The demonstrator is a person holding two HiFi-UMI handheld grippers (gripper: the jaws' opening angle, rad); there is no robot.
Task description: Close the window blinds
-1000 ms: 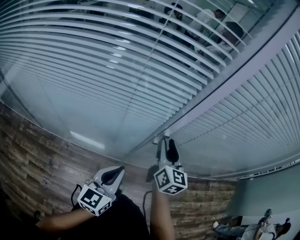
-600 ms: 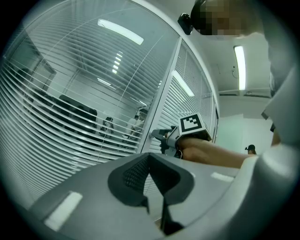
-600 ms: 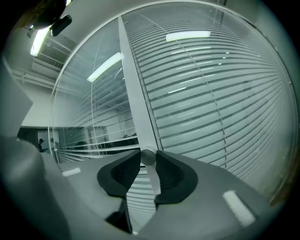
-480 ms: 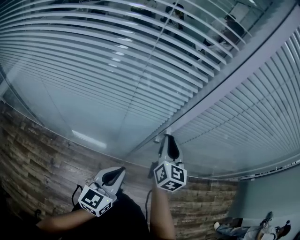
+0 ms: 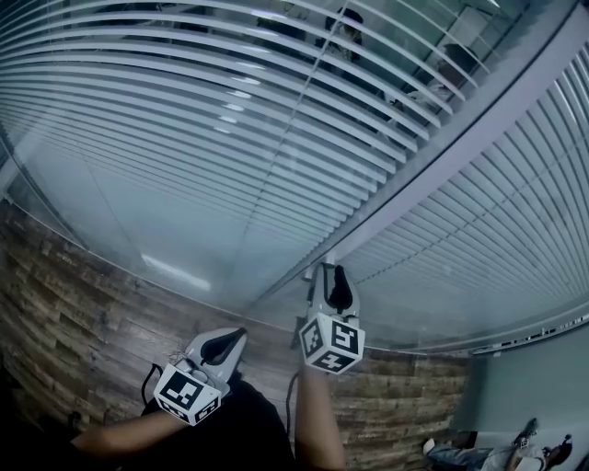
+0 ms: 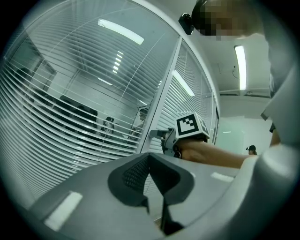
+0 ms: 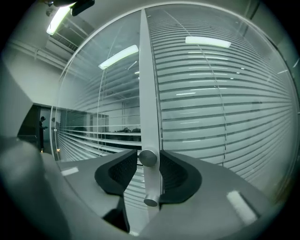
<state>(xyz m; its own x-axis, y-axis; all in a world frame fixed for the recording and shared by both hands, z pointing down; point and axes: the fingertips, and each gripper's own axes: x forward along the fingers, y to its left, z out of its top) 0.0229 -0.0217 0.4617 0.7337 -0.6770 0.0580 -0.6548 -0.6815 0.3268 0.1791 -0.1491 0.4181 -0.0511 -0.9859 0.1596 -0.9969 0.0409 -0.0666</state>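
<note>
Two glass panes with slatted blinds meet at a pale upright post (image 5: 442, 166). The left blind (image 5: 184, 120) has gaps I see through; the right blind (image 5: 497, 248) looks flat and closed. A round metal knob (image 7: 148, 157) sticks out of the post (image 7: 149, 93), with a second knob (image 7: 151, 202) below it. My right gripper (image 5: 333, 273) (image 7: 149, 158) stands around the upper knob; its jaws have just been opening, slim gaps show either side. The left gripper (image 5: 234, 334) (image 6: 149, 157) hangs back, tips together, holding nothing, and its view shows the right gripper (image 6: 159, 136).
A wood-patterned wall strip (image 5: 83, 304) runs below the glass. People (image 5: 345, 23) stand in the room behind the left pane. A ceiling light reflects in the glass (image 5: 170, 274). The bottom rail of the right blind (image 5: 534, 333) hangs at the far right.
The right gripper has rolled a little about its own line at the knob, its marker cube turning. The left gripper has stayed where it was.
</note>
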